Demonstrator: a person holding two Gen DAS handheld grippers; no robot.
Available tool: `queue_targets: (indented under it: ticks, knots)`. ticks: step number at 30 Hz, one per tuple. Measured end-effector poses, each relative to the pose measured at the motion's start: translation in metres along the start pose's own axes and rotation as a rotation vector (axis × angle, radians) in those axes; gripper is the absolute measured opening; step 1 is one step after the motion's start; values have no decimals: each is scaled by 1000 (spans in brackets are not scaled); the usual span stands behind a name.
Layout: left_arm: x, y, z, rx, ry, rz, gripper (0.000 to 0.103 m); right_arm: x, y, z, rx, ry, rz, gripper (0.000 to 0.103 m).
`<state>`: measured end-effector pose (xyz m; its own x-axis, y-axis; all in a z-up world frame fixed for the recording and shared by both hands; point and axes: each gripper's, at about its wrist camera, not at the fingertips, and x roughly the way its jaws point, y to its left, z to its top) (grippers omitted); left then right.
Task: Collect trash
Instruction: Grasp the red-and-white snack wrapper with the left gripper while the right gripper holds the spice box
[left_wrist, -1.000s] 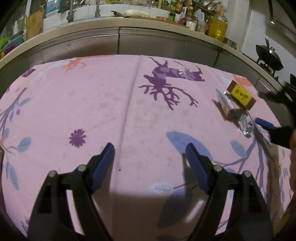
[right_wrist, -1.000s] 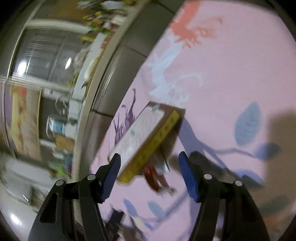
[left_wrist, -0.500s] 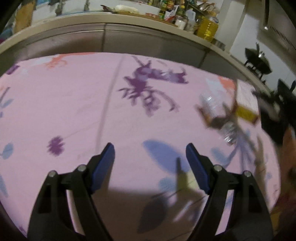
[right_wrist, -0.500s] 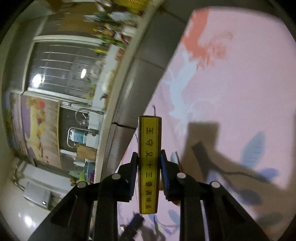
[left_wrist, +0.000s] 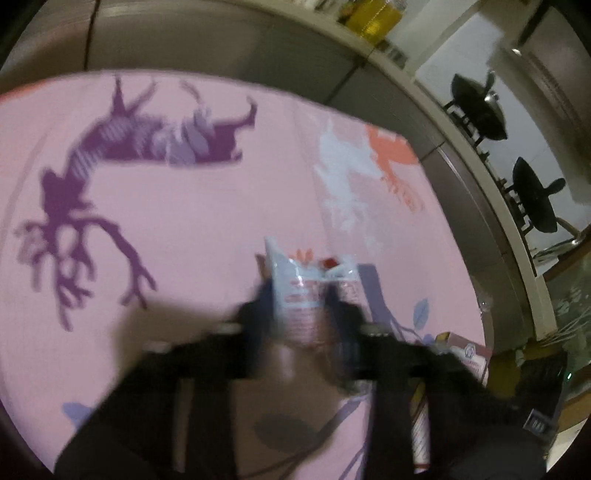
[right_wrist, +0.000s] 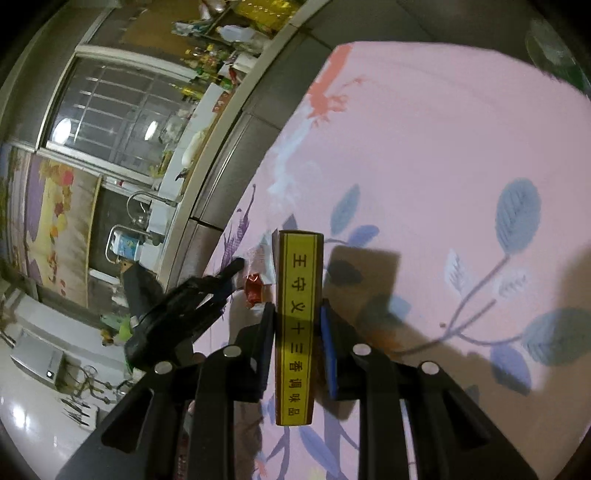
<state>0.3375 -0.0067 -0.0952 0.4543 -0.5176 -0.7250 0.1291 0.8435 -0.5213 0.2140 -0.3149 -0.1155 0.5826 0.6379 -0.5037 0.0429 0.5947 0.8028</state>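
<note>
A crumpled silver and red wrapper (left_wrist: 295, 271) lies on the pink flowered tablecloth (left_wrist: 192, 206). My left gripper (left_wrist: 300, 306), blurred by motion, has its jaws closing, with the wrapper between the fingers and the pads against its sides. The right wrist view shows the same left gripper (right_wrist: 236, 278) from the side, at the wrapper (right_wrist: 255, 286). My right gripper (right_wrist: 297, 308) is shut on a narrow yellow box with brown edges (right_wrist: 299, 266), held on edge above the cloth. That box (left_wrist: 469, 352) also shows at the lower right of the left wrist view.
A steel-fronted kitchen counter (left_wrist: 229, 48) runs along the table's far side and right. Two black woks (left_wrist: 476, 110) stand on a stove at the right, with an oil bottle (left_wrist: 373, 14) behind. A sink tap (right_wrist: 147, 201) and a barred window (right_wrist: 122, 110) show further off.
The left gripper swung right to the wrapper and drew its wide jaws in around it. The right gripper shut on the yellow box and carried it up off the cloth.
</note>
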Motion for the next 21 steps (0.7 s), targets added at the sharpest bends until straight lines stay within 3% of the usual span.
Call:
queue_targets:
  ticks: [6, 14, 21]
  knots:
    - [-26, 11, -25, -17, -45, 2, 13, 1, 7, -7, -32, 11, 11, 21]
    - [-99, 42, -82, -52, -144, 49, 13, 20, 33, -40, -89, 108, 57, 21]
    - [-145, 69, -117, -87, -181, 88, 13, 30, 46, -65, -93, 189, 96, 21]
